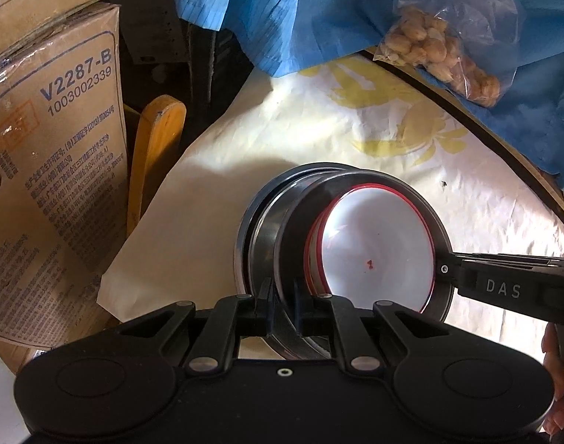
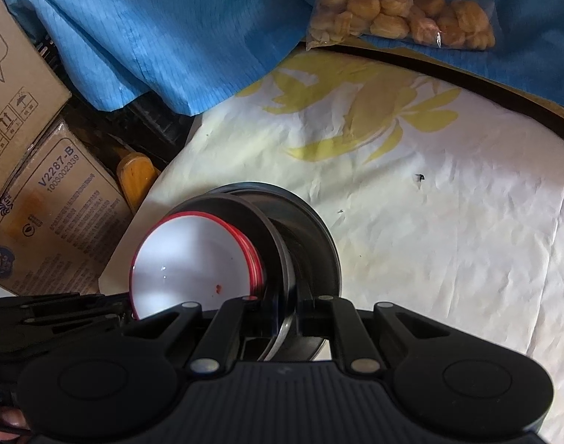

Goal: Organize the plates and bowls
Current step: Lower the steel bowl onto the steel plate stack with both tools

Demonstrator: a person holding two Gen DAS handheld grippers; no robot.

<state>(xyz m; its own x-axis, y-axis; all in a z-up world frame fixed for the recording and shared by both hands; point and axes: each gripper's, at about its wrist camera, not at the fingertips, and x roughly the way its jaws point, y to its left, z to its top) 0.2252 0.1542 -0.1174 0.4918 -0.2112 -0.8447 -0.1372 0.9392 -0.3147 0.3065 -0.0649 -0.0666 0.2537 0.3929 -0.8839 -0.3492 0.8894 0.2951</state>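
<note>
Both grippers are in on it together: the left gripper has its fingers pinched across the near rim of the nested stack of dark-rimmed bowls with white, red-edged insides, and the right gripper is clamped on the rim from the opposite side. The stack sits tipped on its side, open mouth facing sideways, over the crumpled cream tablecloth with yellow flowers. Whether its lower edge touches the cloth, I can't tell from these angles.

My read on handling: rigid, glossy, likely melamine or ceramic, so hard, slick walls and some combined weight. The nested bowls could slide out of each other when tilted like this. The rim is the sensible hold, gripped deep, with both sides moving level together. Cardboard boxes and a bag of nuts stay clear.
</note>
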